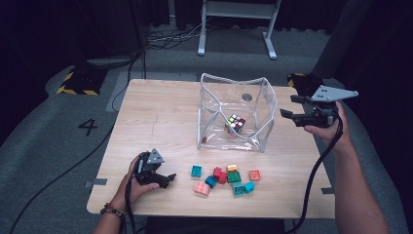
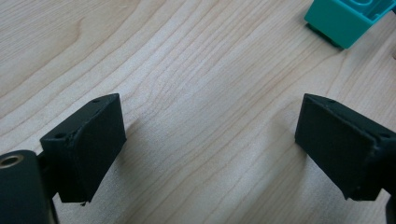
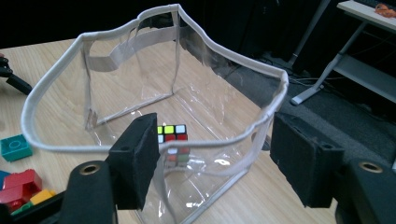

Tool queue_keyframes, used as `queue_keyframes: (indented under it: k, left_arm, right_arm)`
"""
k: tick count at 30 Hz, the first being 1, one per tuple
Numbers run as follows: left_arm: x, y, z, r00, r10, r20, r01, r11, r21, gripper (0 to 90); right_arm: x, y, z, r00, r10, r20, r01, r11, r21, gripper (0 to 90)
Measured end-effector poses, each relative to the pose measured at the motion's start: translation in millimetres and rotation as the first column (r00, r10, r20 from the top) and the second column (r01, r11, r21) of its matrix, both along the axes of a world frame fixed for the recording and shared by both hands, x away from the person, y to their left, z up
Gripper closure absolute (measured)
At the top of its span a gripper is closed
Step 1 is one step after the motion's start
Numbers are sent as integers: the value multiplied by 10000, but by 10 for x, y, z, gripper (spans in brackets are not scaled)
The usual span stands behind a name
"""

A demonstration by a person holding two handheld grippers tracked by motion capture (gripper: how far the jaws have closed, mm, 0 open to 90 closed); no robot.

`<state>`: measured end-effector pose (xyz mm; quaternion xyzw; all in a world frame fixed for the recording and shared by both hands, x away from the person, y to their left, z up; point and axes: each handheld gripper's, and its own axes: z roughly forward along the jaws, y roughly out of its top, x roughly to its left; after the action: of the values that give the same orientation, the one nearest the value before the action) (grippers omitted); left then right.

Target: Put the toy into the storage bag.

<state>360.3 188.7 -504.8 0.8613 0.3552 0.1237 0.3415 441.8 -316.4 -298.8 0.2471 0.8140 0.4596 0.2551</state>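
a: where is the right hand-held gripper [image 1: 288, 106]?
b: at the right of the high view, held above the desk edge just right of the clear plastic bag with white piping [image 1: 267, 105]. its jaws stand apart with nothing between them, and the white rim of the bag lies just beyond them in the right gripper view.

a: what is in that bag?
b: a small multicoloured puzzle cube [image 1: 235, 123], resting on the bag's floor near the middle of the frame.

a: and the left hand-held gripper [image 1: 170, 178]?
b: lower left of the high view, low over the light wooden desk [image 1: 160, 112], jaws spread wide over bare wood. a teal toy brick [image 2: 343, 18] sits at the upper right of the left gripper view, apart from the pads.

a: the other bricks?
b: a loose cluster of red, green, teal, pink, yellow and orange toy bricks [image 1: 226, 178] lies on the desk below the bag, right of the left hand-held gripper.
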Motion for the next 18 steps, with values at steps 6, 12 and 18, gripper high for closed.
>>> queue_keyframes:
  k: [6,12,18]
  left_arm:
    - [0,0,0,10000,1,0,-1,10000,1,87]
    - [0,0,0,10000,1,1,-1,10000,-1,87]
    - [1,1,1,10000,-1,15,1,10000,32,87]
  right_arm:
    - [-177,-182,-154,9997,-208,86,205,9995,247,306]
    - [-311,-280,-411,9998,-125,-153,129,9996,232,308]
    - [-440,-275,-754,9979,188,-618,-194,9998,-84,323]
